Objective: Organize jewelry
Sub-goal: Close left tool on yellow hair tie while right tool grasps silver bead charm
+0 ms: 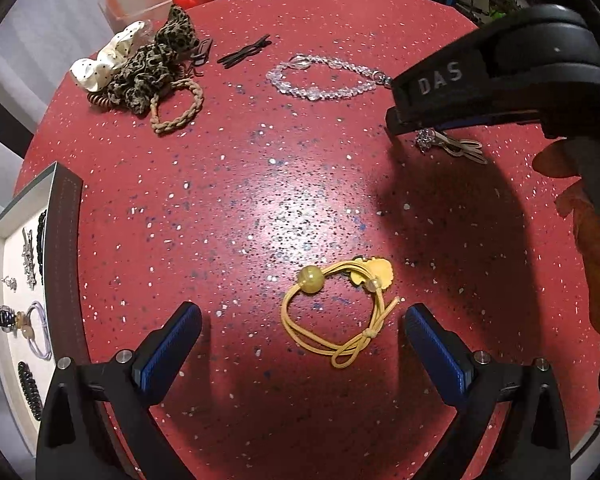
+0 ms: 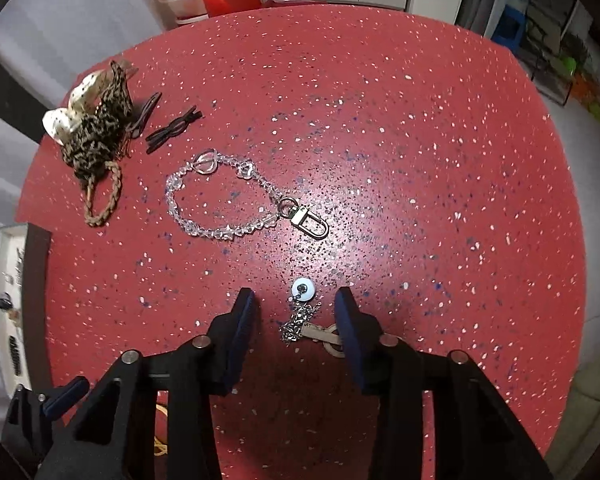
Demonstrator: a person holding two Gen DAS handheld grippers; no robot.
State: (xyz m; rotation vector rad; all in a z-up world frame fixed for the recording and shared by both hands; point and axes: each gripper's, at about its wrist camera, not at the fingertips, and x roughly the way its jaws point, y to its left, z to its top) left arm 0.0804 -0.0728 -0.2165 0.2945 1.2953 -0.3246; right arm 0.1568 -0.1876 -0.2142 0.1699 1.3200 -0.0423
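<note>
Left tool apart over yellow hair tie on table, right tool apart astride silver chain untouched, crystal bracelet mid-table, scrunchies at far-left edge, tray on left edge.

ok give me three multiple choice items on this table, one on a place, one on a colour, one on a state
1. Where is the tray?
A. at the table's left edge
B. at its far edge
C. at its middle

2. What colour is the hair tie between the left gripper fingers?
A. black
B. yellow
C. white

3. How does the right gripper stand?
A. shut on the bead bracelet
B. lifted, holding a scrunchie
C. open over the chain trinket

Answers:
1. A, the tray sits at the left rim in both views.
2. B, its cord and bead are yellow.
3. C, its pads flank the trinket without pressing on it.
</note>
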